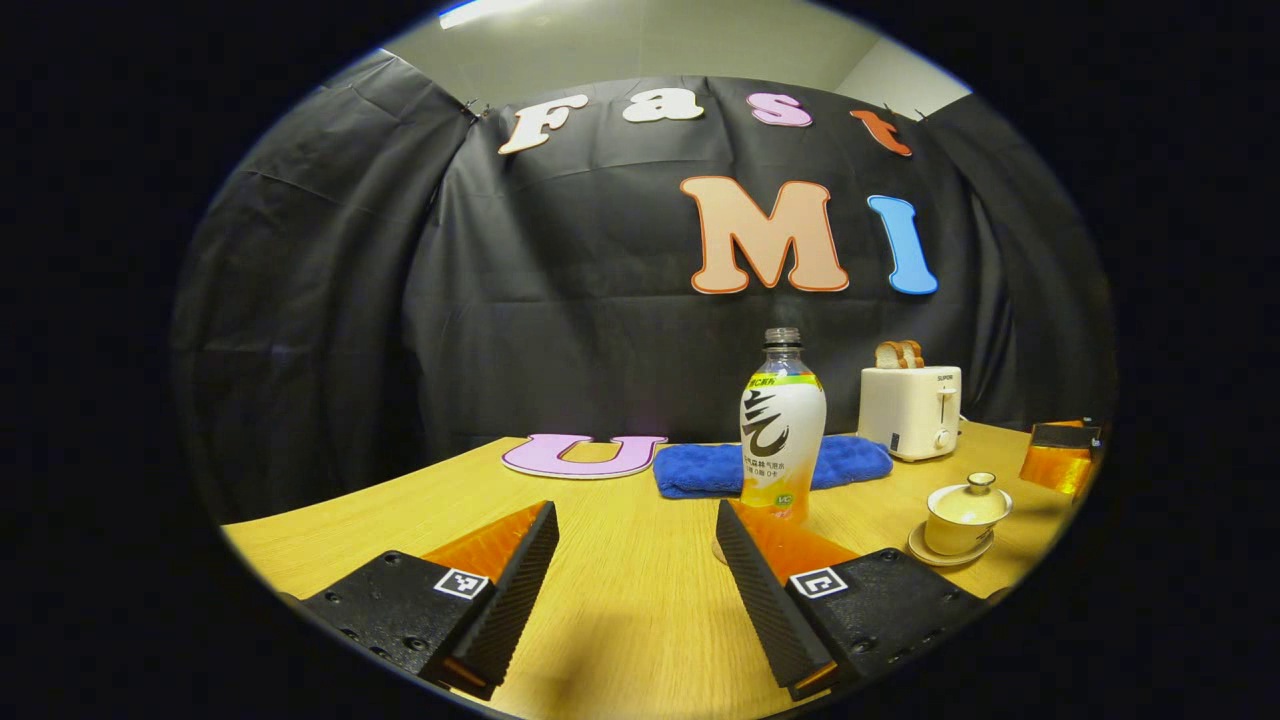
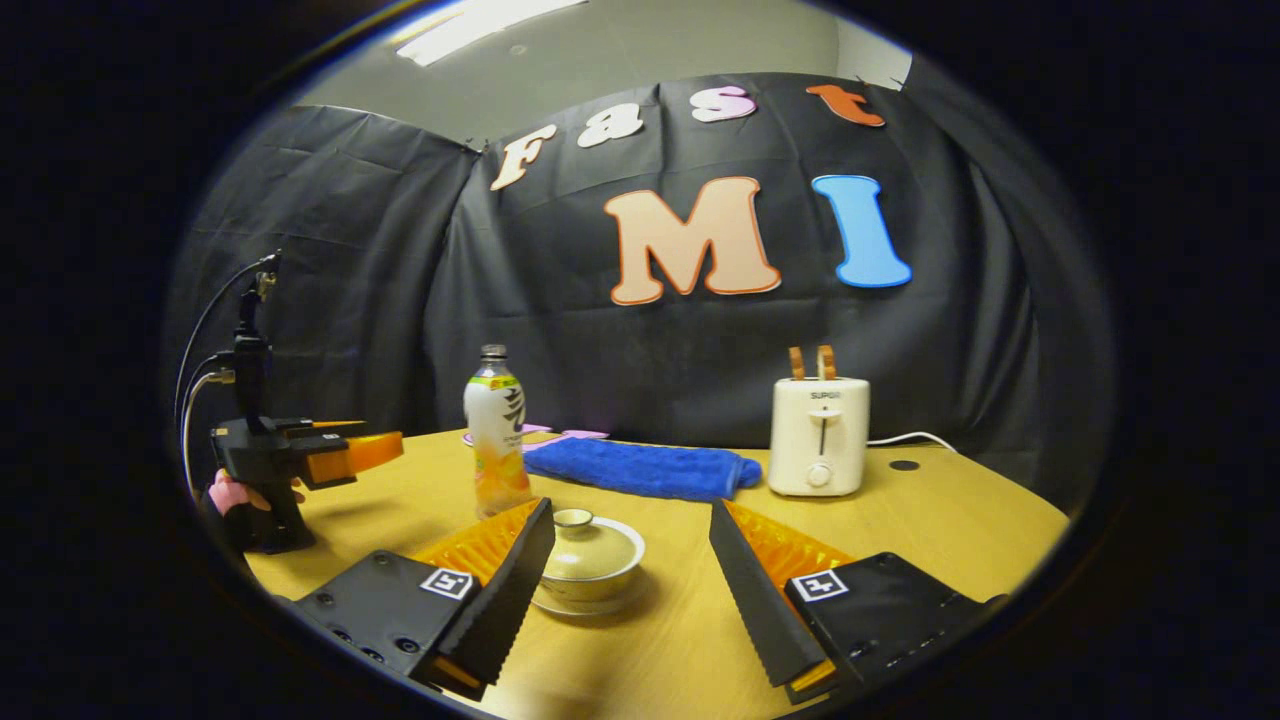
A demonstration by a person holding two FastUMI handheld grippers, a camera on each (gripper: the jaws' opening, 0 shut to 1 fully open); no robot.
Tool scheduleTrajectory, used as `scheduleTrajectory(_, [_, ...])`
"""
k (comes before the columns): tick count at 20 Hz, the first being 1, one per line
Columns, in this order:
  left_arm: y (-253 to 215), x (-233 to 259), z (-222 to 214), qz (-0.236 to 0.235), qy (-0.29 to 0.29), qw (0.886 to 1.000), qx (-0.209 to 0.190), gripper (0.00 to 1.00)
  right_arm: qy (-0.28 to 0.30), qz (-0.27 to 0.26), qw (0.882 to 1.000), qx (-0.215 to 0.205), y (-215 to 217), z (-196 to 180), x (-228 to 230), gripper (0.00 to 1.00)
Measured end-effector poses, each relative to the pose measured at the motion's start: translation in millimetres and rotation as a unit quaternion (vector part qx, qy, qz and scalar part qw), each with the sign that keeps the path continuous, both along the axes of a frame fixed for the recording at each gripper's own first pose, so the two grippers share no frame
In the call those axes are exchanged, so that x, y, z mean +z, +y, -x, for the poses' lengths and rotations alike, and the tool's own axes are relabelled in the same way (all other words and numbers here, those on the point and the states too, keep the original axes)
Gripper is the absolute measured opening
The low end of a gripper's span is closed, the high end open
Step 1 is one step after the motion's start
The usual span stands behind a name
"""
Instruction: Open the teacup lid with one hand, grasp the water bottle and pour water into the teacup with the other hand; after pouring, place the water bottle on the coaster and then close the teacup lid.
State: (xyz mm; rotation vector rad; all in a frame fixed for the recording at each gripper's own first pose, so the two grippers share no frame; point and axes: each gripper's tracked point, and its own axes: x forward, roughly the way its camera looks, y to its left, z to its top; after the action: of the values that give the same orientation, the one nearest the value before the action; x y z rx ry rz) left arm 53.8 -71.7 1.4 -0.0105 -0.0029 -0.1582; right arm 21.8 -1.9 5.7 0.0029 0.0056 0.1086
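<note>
Both grippers stand spread and empty. The right gripper faces the lidded teacup; it should centre on the lid knob. The bottle stands ahead of the left gripper, possibly on a coaster.

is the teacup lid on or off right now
On. The lid sits on the teacup, knob up, in the right gripper view; the left gripper view shows the same. Neither gripper touches it.

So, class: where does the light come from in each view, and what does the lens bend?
Left gripper view: ceiling light at top, table edge bowed, soft shadow under the open left gripper. Right gripper view: brighter ceiling panel, curtain curving at the rim, teacup sharp between the open right gripper.
</note>
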Motion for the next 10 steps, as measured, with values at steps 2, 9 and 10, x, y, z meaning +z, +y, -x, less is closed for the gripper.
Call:
scheduleTrajectory(2, [2, 0, 1, 0.0, 0.0, 1.0, 0.004, 0.93, -0.002, 0.001, 0.999, -0.046, -23, 4, 1, 0.94])
scheduleTrajectory(9, [11, 0, 1, -0.002, 0.0, 1.0, 0.029, 0.93, -0.009, 0.007, 0.982, -0.188, -83, 16, 4, 0.94])
scheduleTrajectory(10, [12, 0, 2, -0.002, 0.0, 1.0, 0.031, 0.93, -0.009, 0.007, 0.982, -0.189, -83, 16, 4, 0.98])
